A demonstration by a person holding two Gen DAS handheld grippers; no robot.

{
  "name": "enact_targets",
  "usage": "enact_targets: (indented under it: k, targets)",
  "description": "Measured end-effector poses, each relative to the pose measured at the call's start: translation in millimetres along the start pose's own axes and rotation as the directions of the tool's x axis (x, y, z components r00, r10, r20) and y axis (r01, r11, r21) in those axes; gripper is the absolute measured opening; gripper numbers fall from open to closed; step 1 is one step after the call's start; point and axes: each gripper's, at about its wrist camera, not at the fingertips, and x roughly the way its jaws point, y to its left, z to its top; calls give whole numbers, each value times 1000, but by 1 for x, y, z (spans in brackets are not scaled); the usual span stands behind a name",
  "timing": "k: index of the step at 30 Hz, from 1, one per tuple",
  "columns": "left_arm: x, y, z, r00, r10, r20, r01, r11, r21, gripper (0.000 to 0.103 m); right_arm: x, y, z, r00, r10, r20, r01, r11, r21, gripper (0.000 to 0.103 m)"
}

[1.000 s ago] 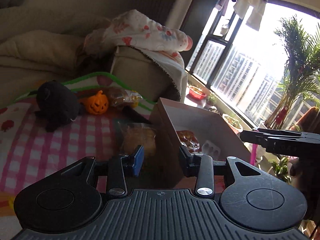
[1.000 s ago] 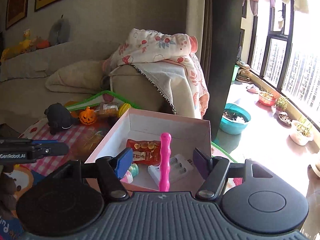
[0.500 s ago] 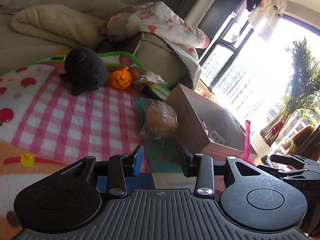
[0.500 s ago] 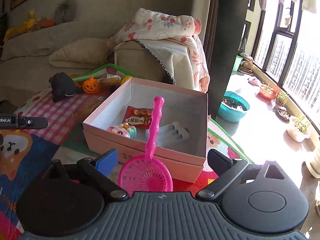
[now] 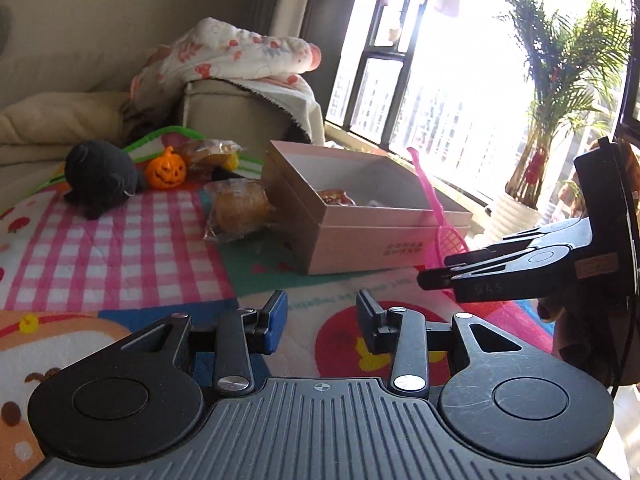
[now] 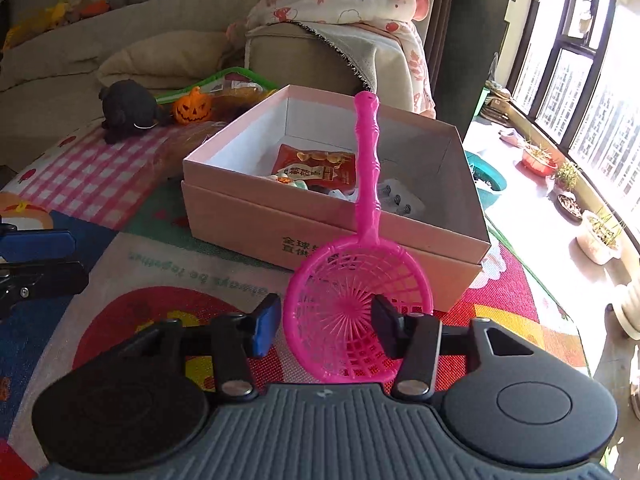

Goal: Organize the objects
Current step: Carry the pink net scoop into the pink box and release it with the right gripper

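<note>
Right wrist view: my right hand-held gripper (image 6: 326, 320) has just been closing. Its pads now clamp the round mesh basket of the bright pink plastic scoop (image 6: 360, 296). The scoop's handle tilts up across the front rim of the open pink cardboard box (image 6: 248, 216). A second ago the scoop hung upright over the box; now its basket sits low in front of the box wall, above the colourful play mat (image 6: 160, 264).

My left hand-held gripper (image 5: 320, 320) has its pads slightly apart and empty, with bare mat ahead. A clear-wrapped bread bun (image 5: 240, 208) lies against the box's left wall. Farther back sit an orange plastic pumpkin (image 5: 165, 170) and a black plush toy (image 5: 100, 176).
</note>
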Motion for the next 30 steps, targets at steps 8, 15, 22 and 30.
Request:
enact_targets:
  k: [8,15,22,30]
  targets:
    - [1,23,-5,1000,14,20,-11,993,-120,42,-29,-15,5,997,-38,73,39,999,-6,13]
    - [-4,16,-1,1000,-13,17,15,996,-93,42,-22,-22,-8,990,-88,114,93,995,-41,99]
    - [-4,0,3,1000,-10,2,10,999,-47,42,8,-28,-8,997,-66,38,65,998,13,96]
    - [4,4,2,999,18,-28,-19,998,-67,42,-14,-21,-5,998,-53,47,53,998,-14,78]
